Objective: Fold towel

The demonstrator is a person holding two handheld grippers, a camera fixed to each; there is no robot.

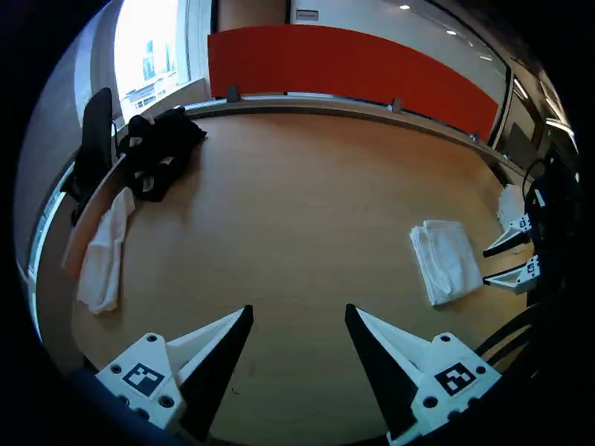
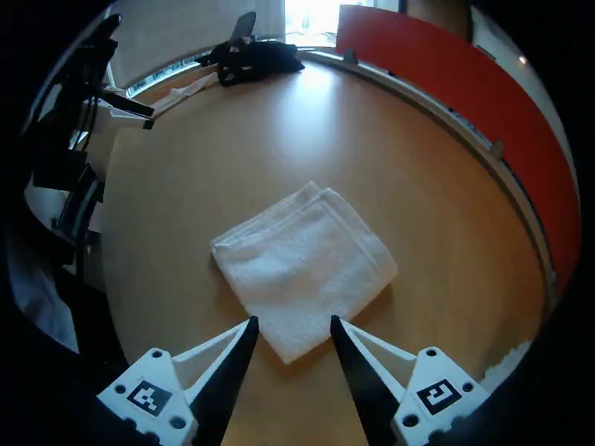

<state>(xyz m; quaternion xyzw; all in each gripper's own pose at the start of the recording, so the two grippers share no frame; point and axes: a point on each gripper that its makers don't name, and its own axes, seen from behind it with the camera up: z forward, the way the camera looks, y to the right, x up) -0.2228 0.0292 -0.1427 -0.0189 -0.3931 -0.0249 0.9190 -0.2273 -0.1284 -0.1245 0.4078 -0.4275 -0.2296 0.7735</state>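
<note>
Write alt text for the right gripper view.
A folded white towel lies on a wooden table, its near corner between the fingers of the open right gripper. A black bundle lies at the far edge.

We log light-brown wooden tabletop (image 1: 312,193), curved far rim. Long red partition panel (image 1: 349,67) behind rim, 12 o'clock in left gripper view. Black fabric heap (image 1: 160,149) on tabletop, 10 o'clock, near rim. Black office chair (image 1: 95,145) just beyond heap, 9 o'clock. Bright window (image 1: 145,52), 11 o'clock.
</note>
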